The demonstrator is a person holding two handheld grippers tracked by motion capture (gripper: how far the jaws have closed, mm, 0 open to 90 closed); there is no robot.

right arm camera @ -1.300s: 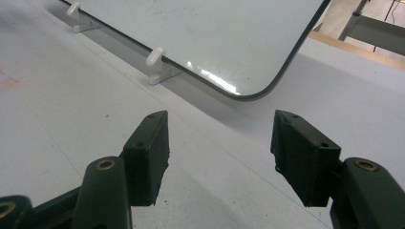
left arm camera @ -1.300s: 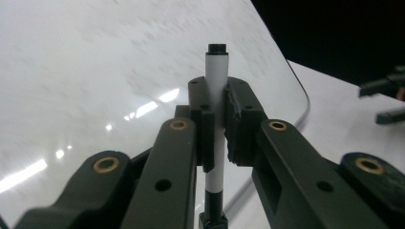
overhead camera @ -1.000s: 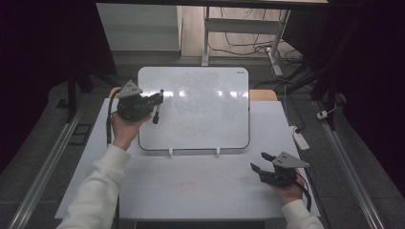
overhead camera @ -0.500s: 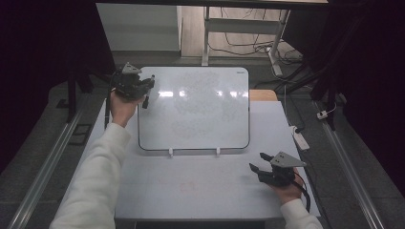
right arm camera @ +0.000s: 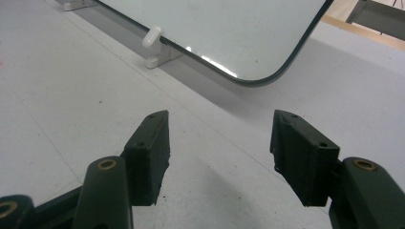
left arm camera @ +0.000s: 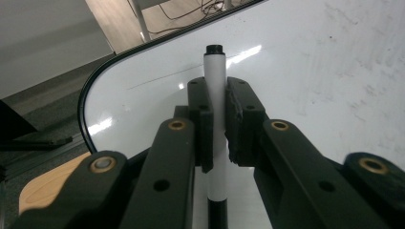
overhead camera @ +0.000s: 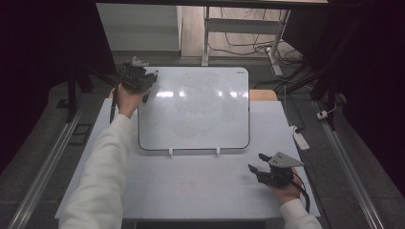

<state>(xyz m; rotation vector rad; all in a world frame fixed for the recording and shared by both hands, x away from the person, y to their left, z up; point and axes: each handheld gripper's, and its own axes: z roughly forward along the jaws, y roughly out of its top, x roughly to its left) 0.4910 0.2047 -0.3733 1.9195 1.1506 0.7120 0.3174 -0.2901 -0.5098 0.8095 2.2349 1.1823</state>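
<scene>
White-barrelled marker (left arm camera: 216,100), black at its tip: held in the left gripper (overhead camera: 137,78), the fingers (left arm camera: 203,121) closed narrow on the middle of the barrel, one pad on each side. Long axis ran along the fingers and out past their ends, tip leading. Seen from above, the marker (overhead camera: 145,97) hung at the far-left corner of the whiteboard (overhead camera: 196,109); in the left gripper view the tip stood over that board's rounded black-edged corner, and whether it touched the board could not be told.

Whiteboard: glossy white, rounded corners, dark rim, propped on two small white clips (overhead camera: 170,152) at its near edge; faint grey smudges across its middle and right. It lay straight ahead of the marker tip, so the coming move, judged from this, was a short one onto the board face, and the left hand was much the nearer.

Right gripper (overhead camera: 260,171): resting on the surface (overhead camera: 191,186) at the near right, well apart from the marker, fingers (right arm camera: 152,148) spread wide with nothing between them, pointed toward the board's near-right corner and one clip (right arm camera: 153,37).

Surface: pale grey, matte, carrying the board. Beyond its far edge: bare floor, a metal frame, loose cables.
</scene>
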